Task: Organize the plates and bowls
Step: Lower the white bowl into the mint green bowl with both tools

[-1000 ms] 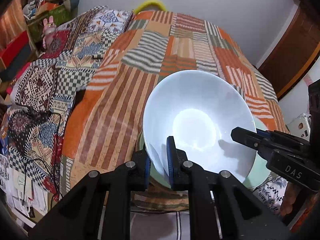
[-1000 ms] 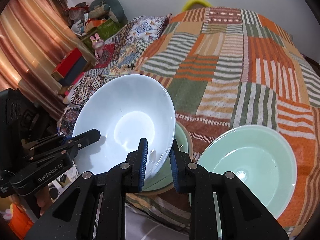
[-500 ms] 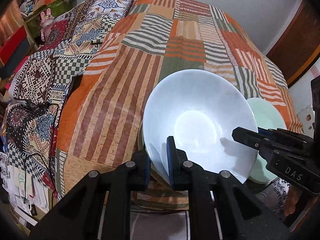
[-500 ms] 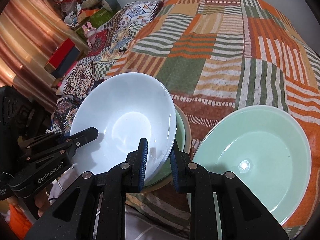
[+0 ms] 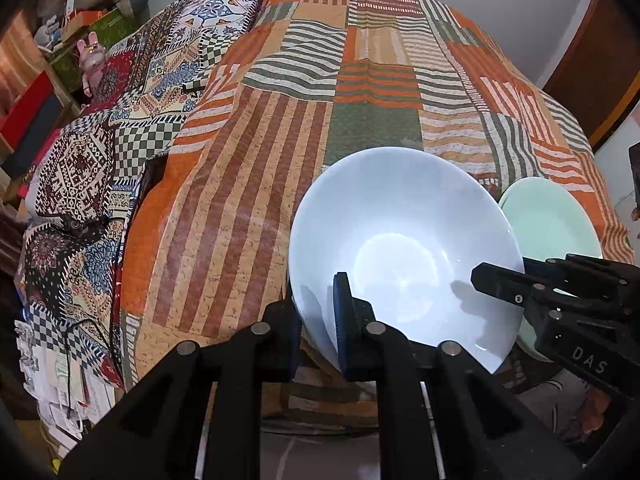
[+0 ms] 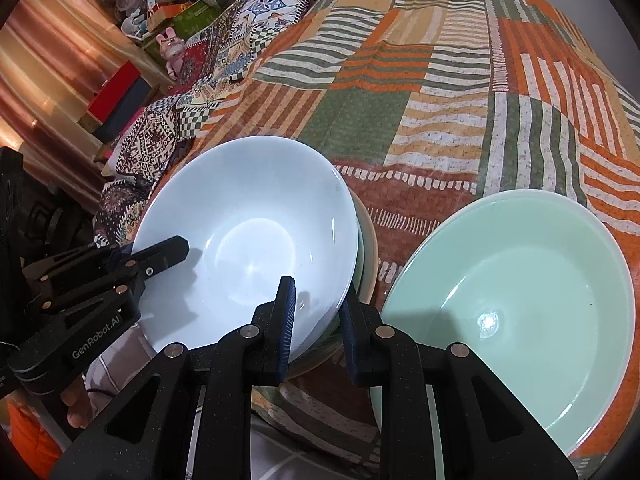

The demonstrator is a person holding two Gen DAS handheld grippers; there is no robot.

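A large white bowl [image 5: 404,256] [image 6: 248,240] sits on a stack of greenish dishes [image 6: 366,252] at the near edge of a bed. My left gripper [image 5: 318,312] is shut on the bowl's near-left rim. My right gripper [image 6: 318,312] straddles the bowl's right rim with a wider gap between its jaws than before. It also shows in the left wrist view [image 5: 520,280]. A pale green plate [image 6: 516,304] [image 5: 548,232] lies to the right of the stack.
The bed carries a striped orange and green patchwork cover [image 5: 360,92] with a patterned quilt [image 5: 120,120] along its left side. Shelves with boxes and toys [image 6: 160,32] stand at the far left. Papers lie on the floor [image 5: 60,380] below.
The bowl has come down onto the stack of dishes. My right gripper's jaws have spread apart around the rim. Both views have shifted slightly.
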